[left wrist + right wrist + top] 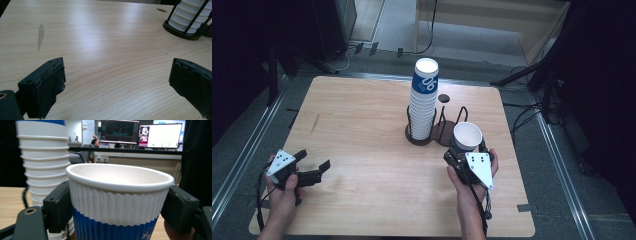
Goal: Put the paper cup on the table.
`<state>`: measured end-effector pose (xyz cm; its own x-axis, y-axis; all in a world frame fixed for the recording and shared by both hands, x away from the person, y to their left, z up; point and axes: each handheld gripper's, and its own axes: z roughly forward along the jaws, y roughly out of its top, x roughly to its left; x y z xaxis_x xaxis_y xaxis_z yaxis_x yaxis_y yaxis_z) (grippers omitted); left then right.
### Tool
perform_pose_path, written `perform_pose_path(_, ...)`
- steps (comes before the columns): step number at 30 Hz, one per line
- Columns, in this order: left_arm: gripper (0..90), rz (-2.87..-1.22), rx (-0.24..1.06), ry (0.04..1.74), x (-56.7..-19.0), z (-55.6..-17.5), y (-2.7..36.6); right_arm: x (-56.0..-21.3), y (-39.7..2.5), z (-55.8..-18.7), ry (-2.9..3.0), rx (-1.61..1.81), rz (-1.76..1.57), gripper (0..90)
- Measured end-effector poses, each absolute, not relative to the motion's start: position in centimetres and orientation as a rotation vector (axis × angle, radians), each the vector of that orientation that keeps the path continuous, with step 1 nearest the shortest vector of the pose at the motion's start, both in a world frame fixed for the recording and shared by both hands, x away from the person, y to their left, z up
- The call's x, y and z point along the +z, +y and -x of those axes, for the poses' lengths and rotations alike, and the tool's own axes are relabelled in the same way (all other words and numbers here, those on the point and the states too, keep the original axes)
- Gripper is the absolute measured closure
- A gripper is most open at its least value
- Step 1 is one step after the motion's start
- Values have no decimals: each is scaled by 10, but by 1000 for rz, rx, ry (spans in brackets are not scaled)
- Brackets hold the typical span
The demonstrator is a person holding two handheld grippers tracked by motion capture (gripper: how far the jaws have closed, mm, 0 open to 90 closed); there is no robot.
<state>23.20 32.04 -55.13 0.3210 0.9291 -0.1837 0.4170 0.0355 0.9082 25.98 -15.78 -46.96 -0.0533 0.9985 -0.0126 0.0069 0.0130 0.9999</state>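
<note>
The white-and-blue ribbed paper cup (467, 136) sits upright between the jaws of the right claw (466, 150), held just in front of the dark wire cup rack (439, 131) and beside the tall stack of matching paper cups (424, 97) on the pale wooden worktop (362, 125). It is probably very light and thin-walled, so it would crush under a hard squeeze; the ribbed band below the rolled rim, where the pads press now, looks the safest hold. The right hand (469, 187) keeps that claw level, pointing away from the person. The left claw (314, 172) rests low over the bare worktop, jaws spread wide and empty.
</note>
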Motion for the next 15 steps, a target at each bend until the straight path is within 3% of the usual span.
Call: perform_pose_path(15,14,-1563,628,1270,-551,-232,320,-490,-192,-283,1208,1218,-1252,201)
